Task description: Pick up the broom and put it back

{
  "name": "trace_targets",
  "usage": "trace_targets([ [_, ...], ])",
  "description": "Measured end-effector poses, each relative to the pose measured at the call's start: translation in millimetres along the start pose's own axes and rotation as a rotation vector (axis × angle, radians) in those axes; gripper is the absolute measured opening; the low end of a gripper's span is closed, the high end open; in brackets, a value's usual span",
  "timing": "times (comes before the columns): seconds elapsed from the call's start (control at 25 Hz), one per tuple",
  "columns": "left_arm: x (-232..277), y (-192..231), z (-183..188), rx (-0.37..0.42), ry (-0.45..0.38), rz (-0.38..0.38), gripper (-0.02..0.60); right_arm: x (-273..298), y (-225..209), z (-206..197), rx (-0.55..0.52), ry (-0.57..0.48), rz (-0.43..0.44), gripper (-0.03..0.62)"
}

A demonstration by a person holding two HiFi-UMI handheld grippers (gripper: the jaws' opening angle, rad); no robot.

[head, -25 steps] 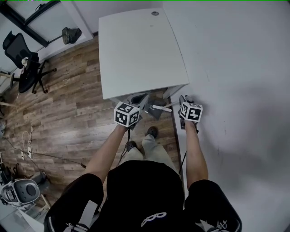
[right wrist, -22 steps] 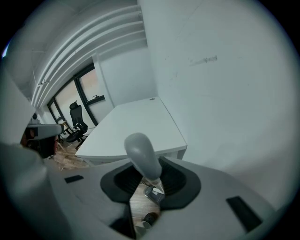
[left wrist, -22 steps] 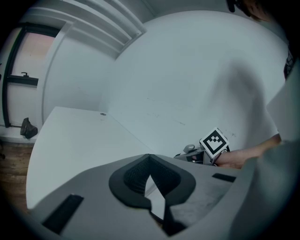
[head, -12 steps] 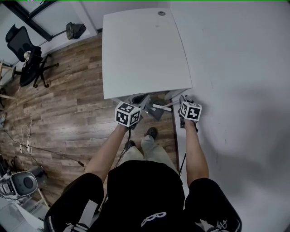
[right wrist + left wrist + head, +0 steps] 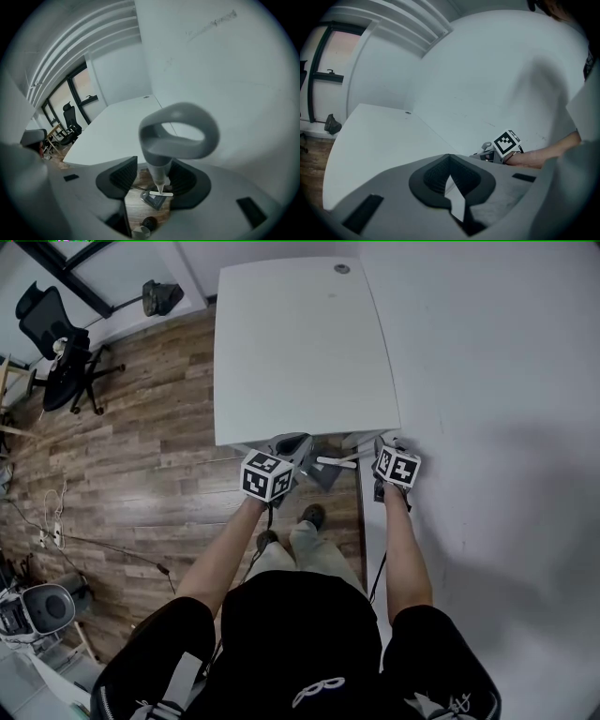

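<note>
Close in, the right gripper point(image 5: 157, 177) points steeply down, its jaws spread and just lately opening. The grey handle of the broom point(image 5: 158, 159) stands upright between the pads, its looped top nearest the camera, and neither pad visibly presses on it. Below, the broom's lower end rests on the wooden floor point(image 5: 141, 456), near the person's shoe point(image 5: 315, 514). Just to the left, the left gripper point(image 5: 450, 161) has its jaws together with nothing between them, at the near edge of the white counter point(image 5: 300, 343). Farther off, an office chair point(image 5: 56, 352) stands well apart on the floor
</note>
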State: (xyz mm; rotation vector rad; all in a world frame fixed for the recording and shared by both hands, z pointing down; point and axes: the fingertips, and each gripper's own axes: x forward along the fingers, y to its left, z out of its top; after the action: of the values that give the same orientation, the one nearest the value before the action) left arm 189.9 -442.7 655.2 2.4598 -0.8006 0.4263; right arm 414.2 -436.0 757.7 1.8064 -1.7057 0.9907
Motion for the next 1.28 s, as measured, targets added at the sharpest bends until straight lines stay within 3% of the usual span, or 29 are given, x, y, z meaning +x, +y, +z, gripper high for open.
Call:
trace_targets([
  [0.12, 1, 0, 1, -0.003, 0.004, -0.001, 0.011, 3, -4, -6, 0.03, 0.025, -0.014, 0.217],
  [0.52, 10, 7, 2, -0.012, 0.016, 0.007, 0.011, 17, -11, -17, 0.051, 0.069, -0.029, 0.218],
  [1.12, 33, 25, 16, -0.027, 0.008, 0.023, 0.011, 37, -13, 31, 0.024, -0.01, -0.023, 0.218],
  [1.28, 35, 27, 18, -0.027, 0.007, 0.022, 0.011, 32, -13, 45, 0.023, -0.081, -0.021, 0.218],
])
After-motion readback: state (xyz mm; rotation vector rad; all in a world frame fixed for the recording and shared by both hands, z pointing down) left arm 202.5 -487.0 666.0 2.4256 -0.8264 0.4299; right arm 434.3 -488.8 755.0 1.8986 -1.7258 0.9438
